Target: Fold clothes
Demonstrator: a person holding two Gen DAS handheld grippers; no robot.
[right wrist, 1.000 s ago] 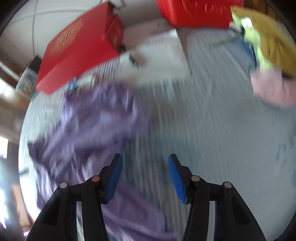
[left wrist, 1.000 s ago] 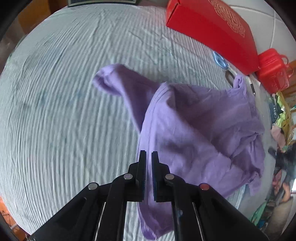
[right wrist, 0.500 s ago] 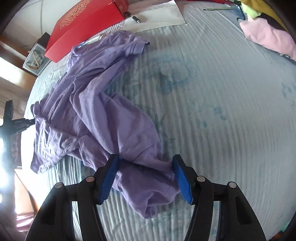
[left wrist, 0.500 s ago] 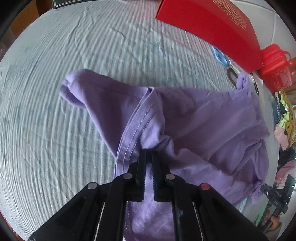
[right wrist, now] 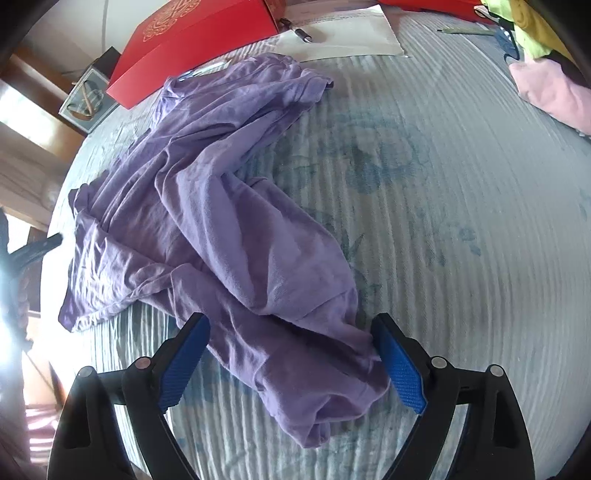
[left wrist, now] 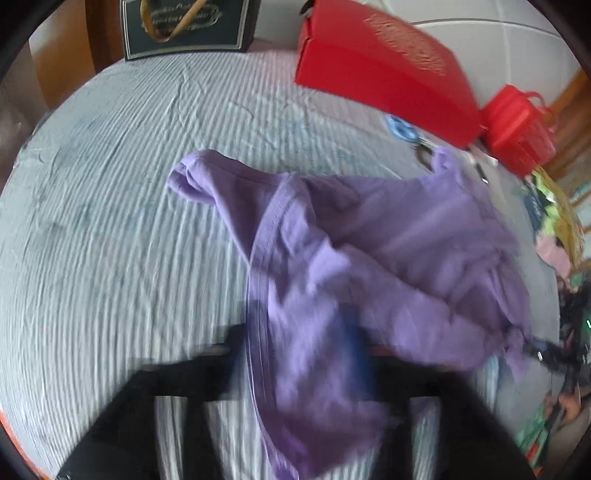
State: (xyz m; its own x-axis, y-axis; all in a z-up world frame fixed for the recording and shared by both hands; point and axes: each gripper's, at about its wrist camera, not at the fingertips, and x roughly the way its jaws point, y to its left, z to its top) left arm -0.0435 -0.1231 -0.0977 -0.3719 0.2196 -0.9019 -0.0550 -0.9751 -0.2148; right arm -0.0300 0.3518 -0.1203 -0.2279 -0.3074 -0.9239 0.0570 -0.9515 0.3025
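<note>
A crumpled purple shirt [left wrist: 369, 240] lies on a pale blue striped sheet [left wrist: 110, 258]. In the left wrist view my left gripper [left wrist: 299, 350] is blurred. Its jaws are opening wide, and a fold of the shirt hangs loose between them, not pinched. One blue pad [left wrist: 354, 354] shows through the blur. In the right wrist view the shirt [right wrist: 221, 206] stretches from the red box down to my right gripper [right wrist: 291, 354]. Its jaws are opening too, and the blue pads [right wrist: 188, 354] stand on either side of the shirt's near bunched end without pressing it.
A red box [left wrist: 388, 74], a red plastic container [left wrist: 517, 136], a dark gift bag [left wrist: 184, 26] and blue-handled scissors [left wrist: 400, 129] line the far side. White paper [right wrist: 340, 33] with a pen [right wrist: 303, 33], a pink garment [right wrist: 554, 92] and yellow-green cloth [right wrist: 524, 22] lie at the right.
My left gripper was shut on the shirt's fabric; its jaws have sprung apart and the view has pulled back. The right gripper came down over the shirt's near end and its jaws widened.
</note>
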